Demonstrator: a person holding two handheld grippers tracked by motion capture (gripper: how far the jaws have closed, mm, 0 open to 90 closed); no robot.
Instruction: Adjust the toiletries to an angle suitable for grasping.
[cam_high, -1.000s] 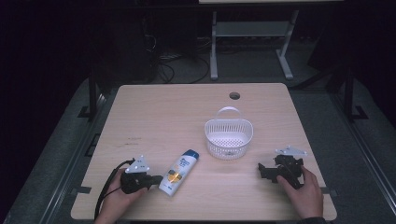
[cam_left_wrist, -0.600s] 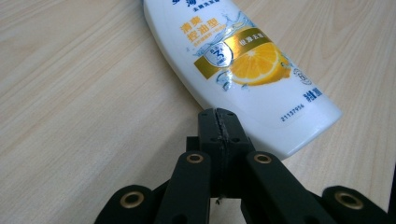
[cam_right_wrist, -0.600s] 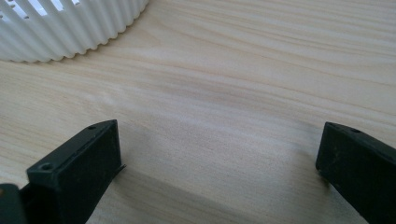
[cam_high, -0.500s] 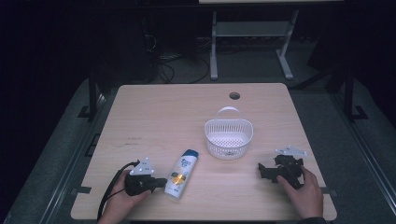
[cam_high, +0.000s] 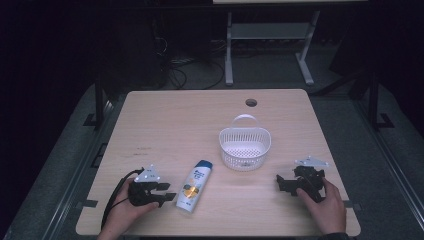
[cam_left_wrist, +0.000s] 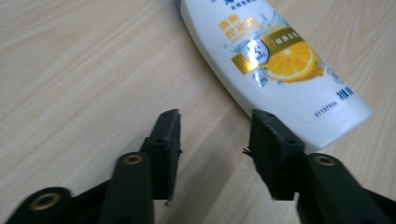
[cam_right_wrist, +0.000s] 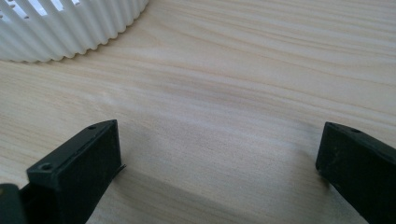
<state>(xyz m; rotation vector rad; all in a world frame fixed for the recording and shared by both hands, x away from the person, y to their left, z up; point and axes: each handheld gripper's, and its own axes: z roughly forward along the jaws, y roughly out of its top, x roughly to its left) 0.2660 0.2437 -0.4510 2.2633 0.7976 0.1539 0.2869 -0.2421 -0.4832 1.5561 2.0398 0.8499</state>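
On the pale wooden table (cam_high: 165, 120), the left gripper (cam_high: 167, 198), jaws just opening to half-wide and empty, sits at nine o'clock of the white lemon-labelled shampoo bottle (cam_high: 194, 186) lying flat; a shallow pinch may squirt the rounded bottle sideways.

Black two-jawed left claw (cam_high: 167, 196) and right claw (cam_high: 280, 182), grey three-cornered top plates, brass-ringed screw holes.
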